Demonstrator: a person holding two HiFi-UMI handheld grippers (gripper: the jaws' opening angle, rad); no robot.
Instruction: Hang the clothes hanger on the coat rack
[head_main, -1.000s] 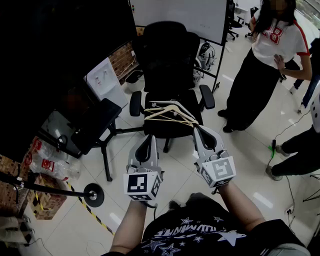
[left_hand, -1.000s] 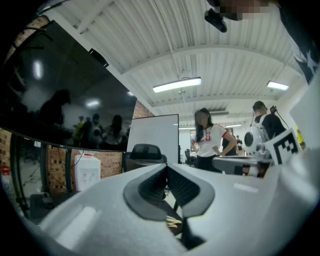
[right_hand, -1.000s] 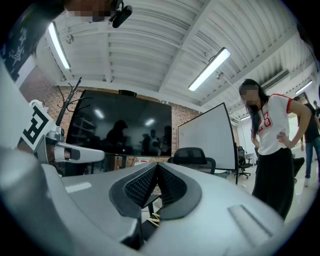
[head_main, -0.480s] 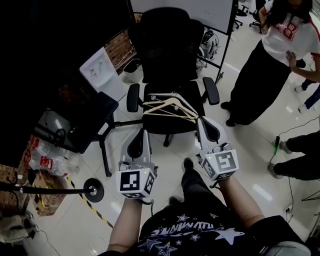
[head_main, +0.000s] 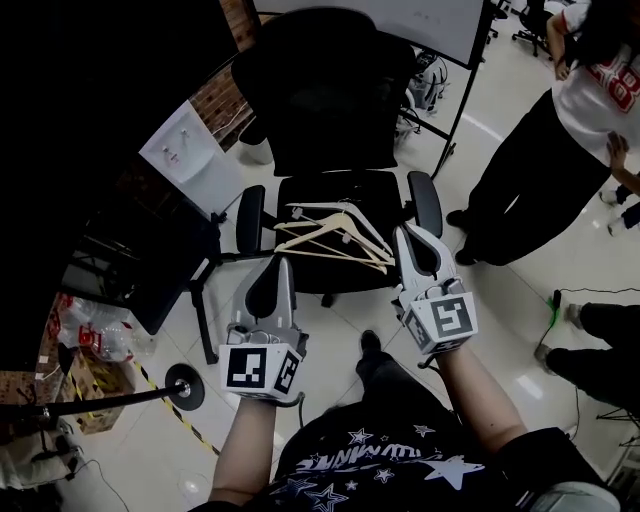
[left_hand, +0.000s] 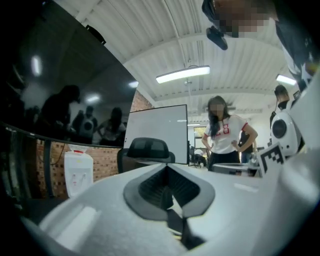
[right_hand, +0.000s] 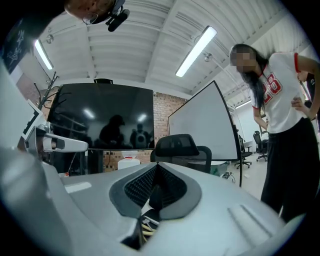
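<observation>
Pale wooden clothes hangers (head_main: 335, 238) lie piled on a black office chair seat (head_main: 320, 190), apparently staged for pickup, while left tool (head_main: 277, 265) and right tool (head_main: 408, 235) hover near, both closed, empty.

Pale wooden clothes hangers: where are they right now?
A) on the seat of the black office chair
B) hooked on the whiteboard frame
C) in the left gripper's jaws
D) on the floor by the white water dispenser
A: the pale wooden clothes hangers lie in a loose pile on the seat of the black office chair, while the left gripper and the right gripper have their jaws together on nothing.
</observation>
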